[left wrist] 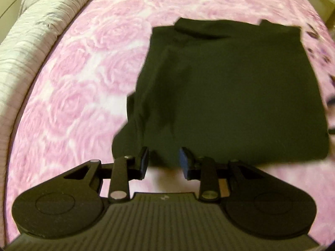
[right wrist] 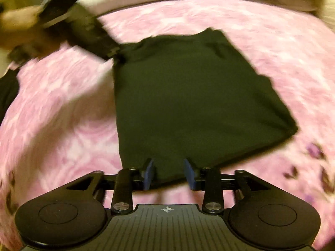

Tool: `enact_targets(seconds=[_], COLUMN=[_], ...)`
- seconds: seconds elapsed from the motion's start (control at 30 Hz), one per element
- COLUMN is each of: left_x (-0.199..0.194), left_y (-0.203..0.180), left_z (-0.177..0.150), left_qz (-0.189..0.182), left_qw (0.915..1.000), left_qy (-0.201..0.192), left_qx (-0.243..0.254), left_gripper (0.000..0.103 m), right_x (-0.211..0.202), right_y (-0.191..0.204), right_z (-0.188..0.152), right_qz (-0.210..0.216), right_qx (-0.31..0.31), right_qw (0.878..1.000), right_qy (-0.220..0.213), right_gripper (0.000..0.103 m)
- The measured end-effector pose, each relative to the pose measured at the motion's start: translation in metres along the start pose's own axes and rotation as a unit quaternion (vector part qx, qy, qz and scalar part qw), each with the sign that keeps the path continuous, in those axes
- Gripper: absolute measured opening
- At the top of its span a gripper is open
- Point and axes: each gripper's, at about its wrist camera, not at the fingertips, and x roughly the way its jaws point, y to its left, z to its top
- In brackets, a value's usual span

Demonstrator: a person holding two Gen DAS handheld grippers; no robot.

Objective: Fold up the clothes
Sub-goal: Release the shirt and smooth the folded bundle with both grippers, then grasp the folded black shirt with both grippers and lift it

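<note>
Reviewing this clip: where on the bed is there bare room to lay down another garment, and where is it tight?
Widest free patch: pink bedspread between the dark garment and the white quilt along the edge. A narrower strip lies beyond the garment. It is tight at the garment's near edge, where the open left gripper and right gripper sit.

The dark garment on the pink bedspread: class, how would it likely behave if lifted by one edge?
The dark garment would probably droop limply, since its left side shows soft wrinkles. Its stacked folded layers would likely slip open. It seems light, lying flat on the bedspread.
</note>
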Motion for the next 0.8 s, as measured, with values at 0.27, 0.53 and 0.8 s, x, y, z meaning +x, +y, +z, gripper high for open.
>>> enact_targets(seconds=[0.27, 0.53, 0.8], left_x=[-0.048, -0.055, -0.041], left_y=[-0.013, -0.021, -0.032], left_z=[-0.037, -0.051, -0.059], left_qz=[0.004, -0.002, 0.025], left_qw=[0.9990, 0.9966, 0.9828], left_qy=[0.001, -0.004, -0.035], left_qx=[0.045, 0.082, 0.180], left_gripper=[0.028, 0.029, 0.051], right_x=[-0.032, -0.028, 0.018], right_y=[0.052, 0.080, 0.079], right_z=[0.001, -0.006, 0.000], right_qz=[-0.040, -0.058, -0.101], right_qx=[0.027, 0.032, -0.019], right_qw=[0.999, 0.998, 0.994], right_qy=[-0.012, -0.010, 0.028], right_gripper=[0.053, 0.053, 0.054])
